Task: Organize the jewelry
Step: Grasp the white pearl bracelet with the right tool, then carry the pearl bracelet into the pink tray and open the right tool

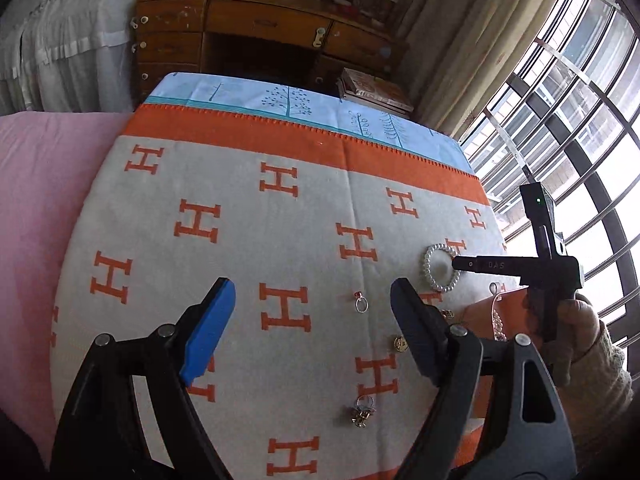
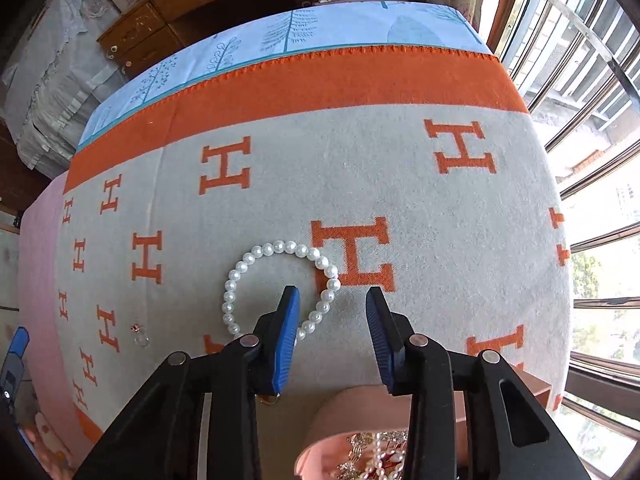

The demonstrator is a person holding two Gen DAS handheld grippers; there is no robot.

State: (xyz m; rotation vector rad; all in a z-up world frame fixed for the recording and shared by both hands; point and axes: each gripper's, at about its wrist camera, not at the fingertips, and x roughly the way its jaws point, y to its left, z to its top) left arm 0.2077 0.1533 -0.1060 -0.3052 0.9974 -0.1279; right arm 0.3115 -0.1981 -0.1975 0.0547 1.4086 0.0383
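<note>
A white pearl bracelet (image 2: 256, 254) lies on the grey and orange H-patterned blanket (image 2: 400, 168). My right gripper (image 2: 333, 300) is open and empty just above it, its left finger (image 2: 286, 340) over the bracelet's near side. The bracelet also shows in the left wrist view (image 1: 429, 258). A pink jewelry box (image 2: 344, 408) holding pearls and gold pieces sits under the right gripper. My left gripper (image 1: 312, 292) is open and empty above the blanket. Near it lie a red-stone ring (image 1: 360, 303), a gold charm (image 1: 399, 344) and a cluster of rings (image 1: 363, 412).
The blanket covers a bed with a pink sheet (image 1: 44, 200) at the left. A wooden desk (image 1: 256, 36) stands beyond the bed's far end. Barred windows (image 1: 580, 120) run along the right side. Books (image 1: 376, 90) are stacked by the curtain.
</note>
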